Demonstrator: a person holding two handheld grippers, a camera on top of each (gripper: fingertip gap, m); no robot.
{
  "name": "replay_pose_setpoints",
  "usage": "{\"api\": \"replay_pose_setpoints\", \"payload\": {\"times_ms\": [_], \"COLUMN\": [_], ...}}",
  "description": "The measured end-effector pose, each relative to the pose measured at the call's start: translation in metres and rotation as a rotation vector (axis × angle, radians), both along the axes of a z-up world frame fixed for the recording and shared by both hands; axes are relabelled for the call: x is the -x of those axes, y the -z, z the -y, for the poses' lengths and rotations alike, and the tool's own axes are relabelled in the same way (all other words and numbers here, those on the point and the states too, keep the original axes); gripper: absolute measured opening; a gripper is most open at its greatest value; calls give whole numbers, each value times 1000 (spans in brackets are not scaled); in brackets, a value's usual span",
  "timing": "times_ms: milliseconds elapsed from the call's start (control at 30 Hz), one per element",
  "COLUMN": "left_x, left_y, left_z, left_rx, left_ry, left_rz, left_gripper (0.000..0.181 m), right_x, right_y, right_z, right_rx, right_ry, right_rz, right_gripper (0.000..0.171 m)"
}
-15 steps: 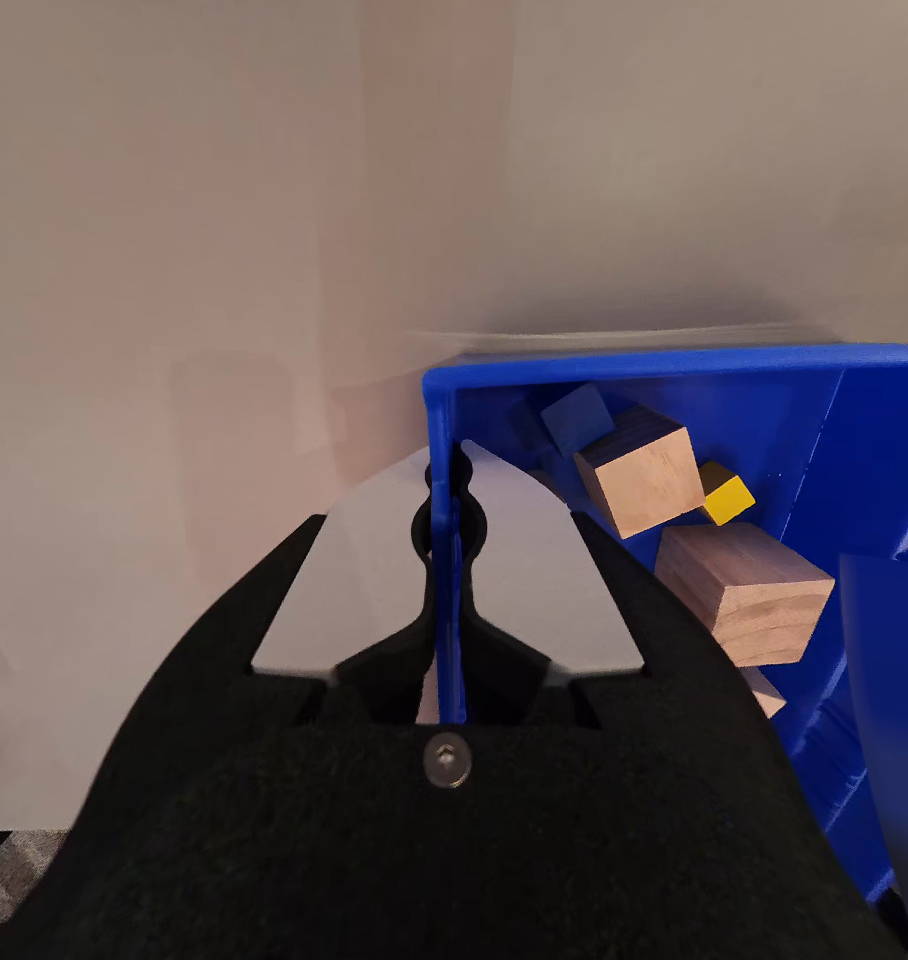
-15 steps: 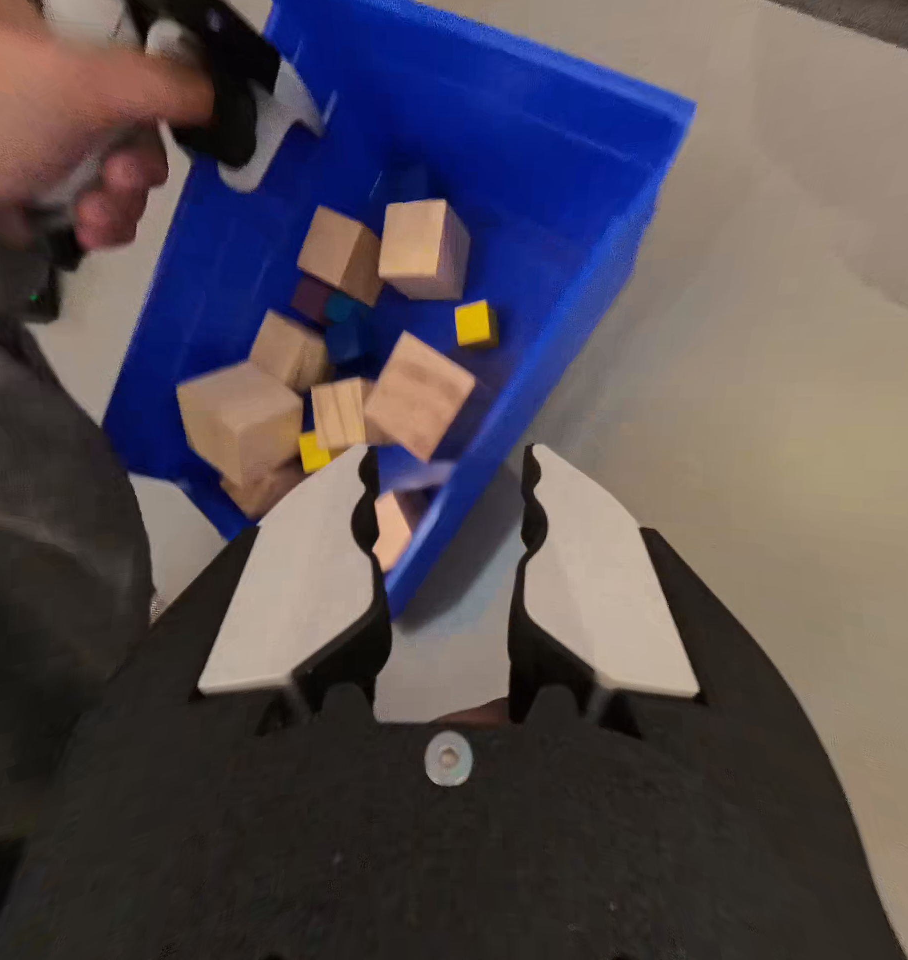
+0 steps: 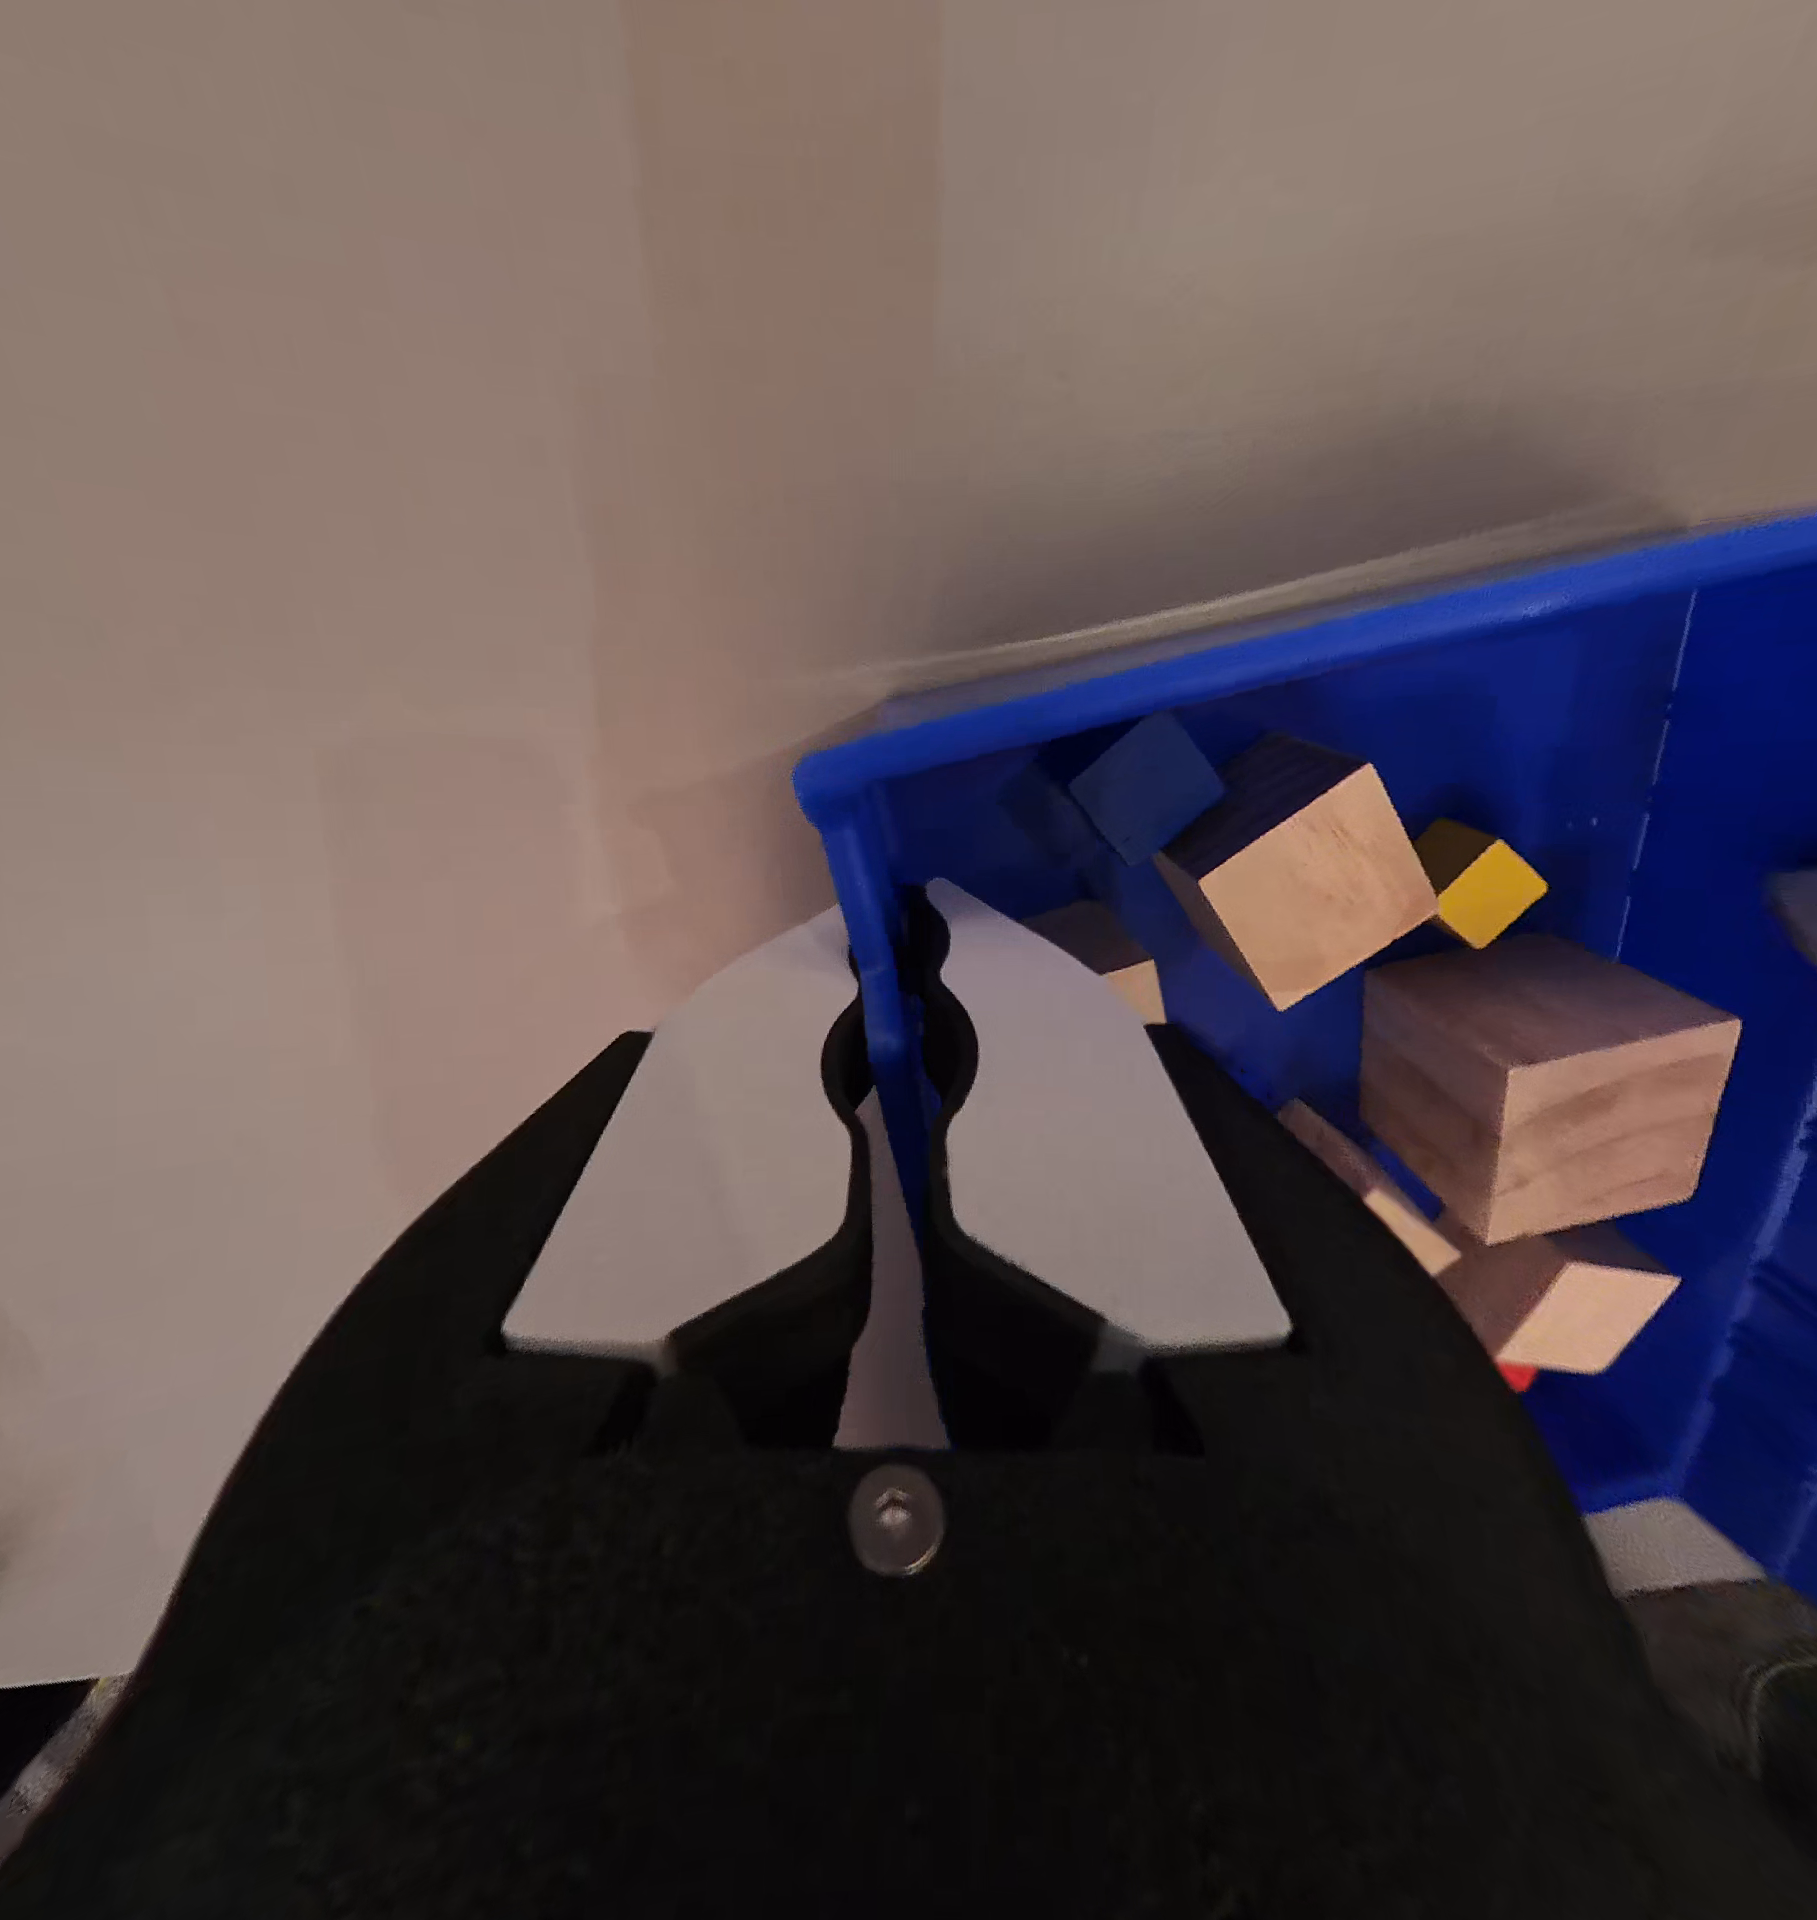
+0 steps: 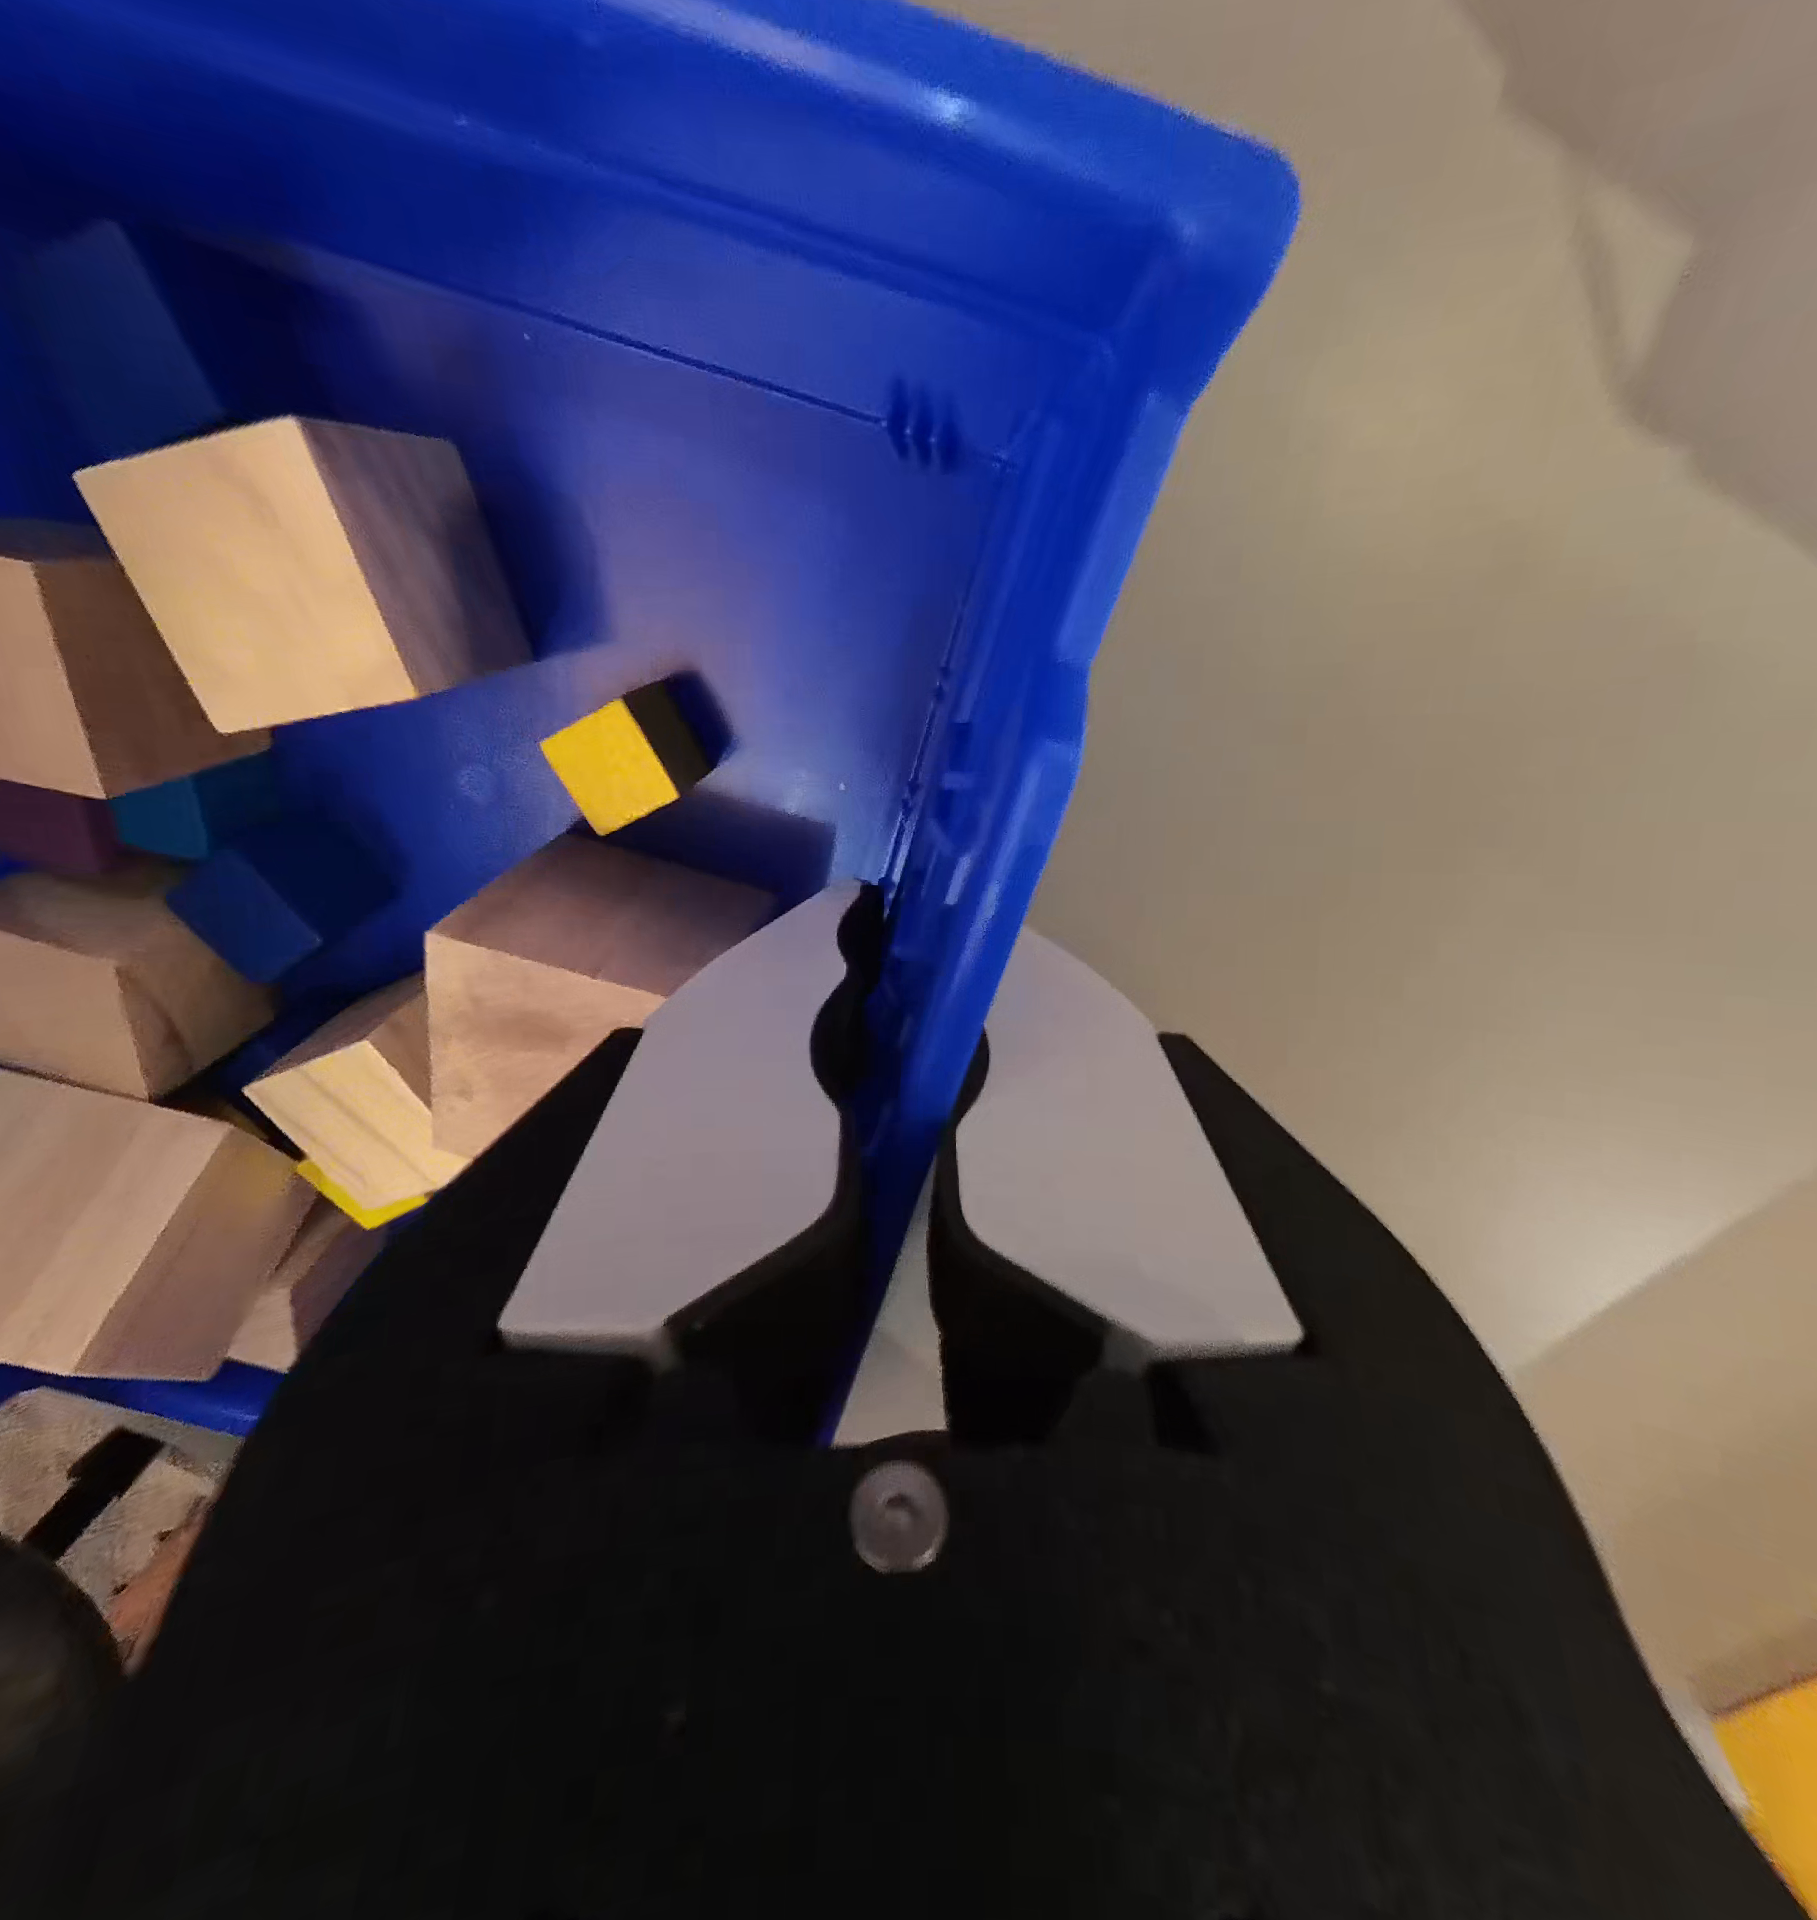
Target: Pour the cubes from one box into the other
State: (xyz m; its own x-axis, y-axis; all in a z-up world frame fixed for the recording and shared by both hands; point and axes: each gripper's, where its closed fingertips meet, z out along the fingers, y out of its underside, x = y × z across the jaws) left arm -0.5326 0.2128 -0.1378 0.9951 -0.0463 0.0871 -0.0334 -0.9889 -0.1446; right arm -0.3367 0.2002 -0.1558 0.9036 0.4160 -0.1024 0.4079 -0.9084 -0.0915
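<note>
1. The left tool [image 3: 896, 997] is clamped on the blue box's [image 3: 1299, 644] side wall
2. Wooden cubes [image 4: 291, 571] and a small yellow cube [image 4: 613, 764] lie inside the tilted box
3. The right tool [image 4: 909, 997] pinches the opposite wall

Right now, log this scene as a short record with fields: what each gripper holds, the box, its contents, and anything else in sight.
left gripper: shut on the blue box wall
right gripper: shut on the opposite wall of the blue box
blue box: held between both grippers, tilted in both views
contents: large wooden cubes, small yellow cube, small blue cube, all inside the box
surface: pale tabletop
other: yellow thing at the lower right edge, too cropped to identify
second box: not clearly in view
</note>
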Motion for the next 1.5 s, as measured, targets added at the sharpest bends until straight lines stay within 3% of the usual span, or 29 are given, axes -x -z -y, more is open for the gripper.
{"api": "replay_pose_setpoints", "payload": {"times_ms": [267, 533, 867, 1133, 1500], "left_x": [-90, -248, -464, -602, -694], "left_y": [-32, -83, -176, -204, -245], "left_z": [-13, -36, -64, -107, -150], "left_rx": [-24, -32, -125, -186, -508], "left_ry": [136, 325, 526, 654, 806], "left_rz": [82, 98, 77, -44, -351], "left_gripper": [4, 4, 5, 5, 5], "right_x": [-93, -247, -452, -574, -636], "right_y": [-46, -98, -182, -182, -153], "right_z": [-5, -5, -1, -23, -74], "right_rx": [31, 47, -39, -95, -411], "right_ry": [45, 152, 345, 503, 640], "right_rz": [74, 74, 59, -69, -367], "right_gripper": [6, 7, 7, 6, 7]}}
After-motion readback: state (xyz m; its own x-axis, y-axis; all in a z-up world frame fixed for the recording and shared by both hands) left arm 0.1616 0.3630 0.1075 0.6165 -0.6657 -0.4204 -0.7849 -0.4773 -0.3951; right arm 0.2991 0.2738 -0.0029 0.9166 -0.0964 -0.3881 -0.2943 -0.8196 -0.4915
